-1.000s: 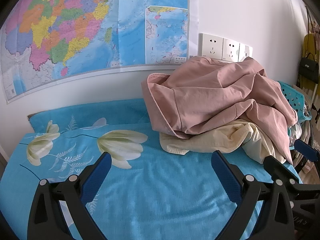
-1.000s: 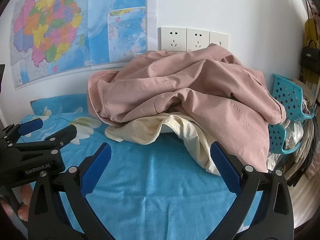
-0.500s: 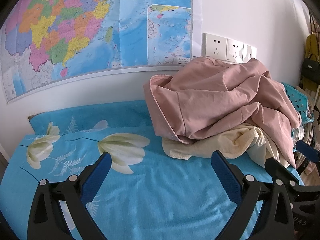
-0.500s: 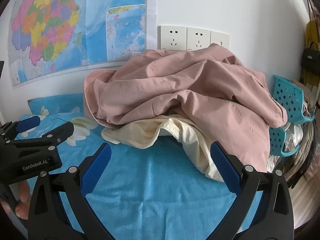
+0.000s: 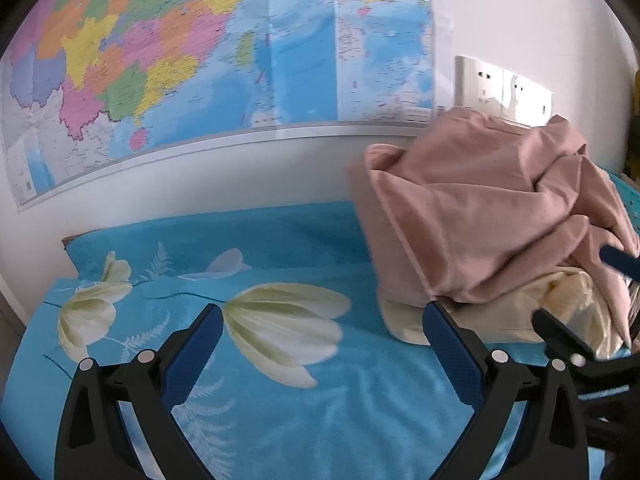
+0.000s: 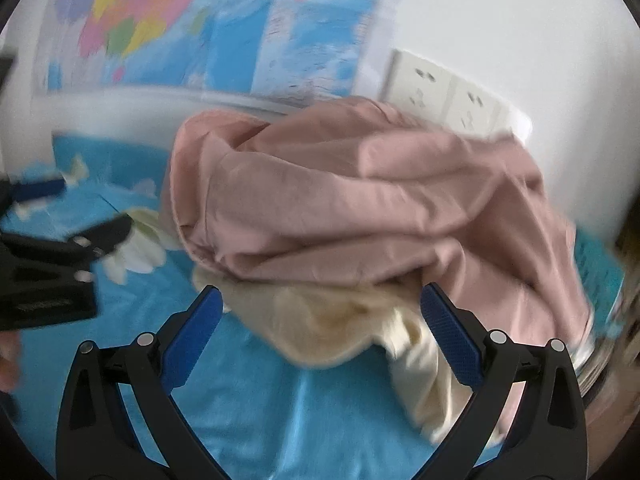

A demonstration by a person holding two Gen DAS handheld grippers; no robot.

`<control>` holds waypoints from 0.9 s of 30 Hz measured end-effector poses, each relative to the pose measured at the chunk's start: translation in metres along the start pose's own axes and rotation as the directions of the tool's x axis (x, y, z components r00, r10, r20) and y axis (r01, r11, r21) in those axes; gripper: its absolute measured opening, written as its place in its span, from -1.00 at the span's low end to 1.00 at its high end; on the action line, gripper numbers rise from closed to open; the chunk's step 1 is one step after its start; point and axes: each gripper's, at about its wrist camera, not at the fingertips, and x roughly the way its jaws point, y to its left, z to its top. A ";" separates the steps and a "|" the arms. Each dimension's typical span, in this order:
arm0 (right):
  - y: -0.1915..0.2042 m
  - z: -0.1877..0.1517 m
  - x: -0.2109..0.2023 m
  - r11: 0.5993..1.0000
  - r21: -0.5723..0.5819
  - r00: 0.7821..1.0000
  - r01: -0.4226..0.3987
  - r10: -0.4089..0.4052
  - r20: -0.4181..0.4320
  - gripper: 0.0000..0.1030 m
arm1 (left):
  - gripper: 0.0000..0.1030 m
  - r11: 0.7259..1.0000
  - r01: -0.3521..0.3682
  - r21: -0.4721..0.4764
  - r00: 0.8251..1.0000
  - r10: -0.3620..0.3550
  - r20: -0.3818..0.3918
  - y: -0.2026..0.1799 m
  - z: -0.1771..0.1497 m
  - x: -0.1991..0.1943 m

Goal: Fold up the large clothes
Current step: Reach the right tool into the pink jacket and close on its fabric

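Room: white wall above a bed, floral blue bedsheet (image 5: 304, 420) spread flat, likely the folding surface.
Map (image 5: 208, 52): pinned to the wall at left; its lettering is too small to read.
Left gripper (image 5: 320, 344): fingers spread wide, empty, over bare sheet.
Sockets (image 5: 500, 88): wall-mounted, partly hidden by the heap.
Pink garment (image 6: 360, 208): crumpled at right against the wall, on top of a cream garment (image 6: 340, 328); unfolded.
Right gripper (image 6: 320, 320): fingers spread, empty, near the cream cloth.
Writing: none legible; right view blurred.

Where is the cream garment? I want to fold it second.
In both wrist views, the cream garment lies right of centre on the blue sheet, beneath the pink garment.
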 end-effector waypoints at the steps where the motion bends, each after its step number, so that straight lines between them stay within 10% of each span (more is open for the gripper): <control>1: 0.008 0.004 0.006 0.999 -0.047 1.000 0.027 -0.026 0.017 0.89 | 0.89 1.000 -0.011 0.002 1.000 0.011 -0.002 0.003 0.001 0.002; 10: 0.059 0.028 0.050 0.925 -0.358 0.990 0.125 -0.095 0.101 0.74 | 0.89 0.999 -0.043 -0.025 0.998 0.042 -0.042 0.038 0.004 0.023; 13: 0.054 0.029 0.065 0.927 -0.367 0.997 0.071 -0.068 0.020 -0.87 | 0.89 0.999 -0.048 -0.019 0.998 0.047 -0.039 0.044 0.006 0.025; 14: 0.046 0.030 0.067 0.938 -0.345 0.999 0.042 -0.051 -0.018 -0.95 | 0.89 0.999 -0.049 -0.013 0.998 0.048 -0.036 0.046 0.007 0.026; 24: -0.100 0.051 -0.036 0.970 0.129 0.965 -0.206 0.179 0.193 -0.95 | 0.89 0.995 0.054 0.086 0.996 -0.060 0.069 0.034 0.030 0.024; 27: -0.116 0.046 -0.027 0.968 0.138 0.973 -0.212 0.196 0.121 -0.80 | 0.89 0.987 0.093 0.129 0.990 -0.106 0.092 0.017 0.038 0.025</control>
